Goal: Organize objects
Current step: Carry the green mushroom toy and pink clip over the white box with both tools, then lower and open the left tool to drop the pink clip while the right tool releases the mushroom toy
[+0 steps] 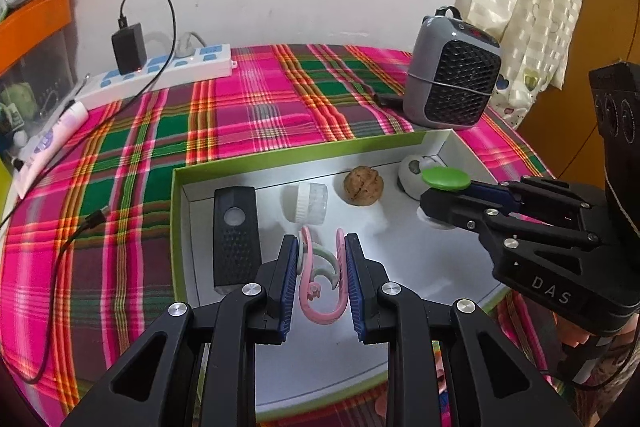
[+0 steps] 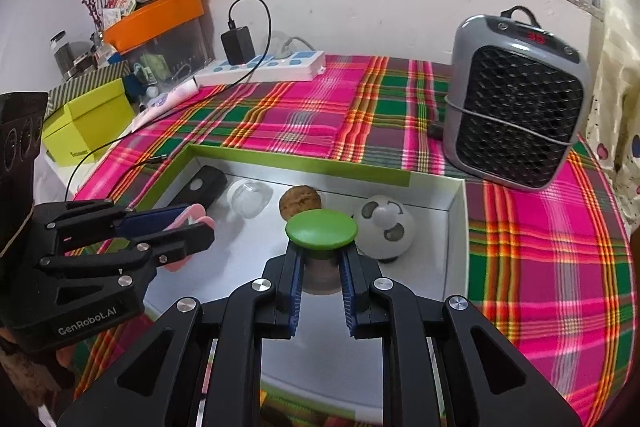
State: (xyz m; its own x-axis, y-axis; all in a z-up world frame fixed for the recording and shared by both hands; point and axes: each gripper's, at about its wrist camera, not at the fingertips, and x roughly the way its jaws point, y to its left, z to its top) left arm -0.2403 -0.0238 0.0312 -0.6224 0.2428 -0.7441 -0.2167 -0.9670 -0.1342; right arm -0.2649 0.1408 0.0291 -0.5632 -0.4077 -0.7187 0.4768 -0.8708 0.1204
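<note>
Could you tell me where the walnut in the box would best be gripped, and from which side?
Probably across the walnut's widest middle, coming from above: it sits loose on the box floor near the back wall, with the clear jar on one side and the white ball-shaped fan on the other, so the top is clearest.

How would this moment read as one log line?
left gripper: shut on pink clips | right gripper: shut on green-capped item | both over white box

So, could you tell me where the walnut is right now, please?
In the left wrist view, the walnut lies against the white box's back wall, between the clear jar and the ball-shaped fan.
</note>
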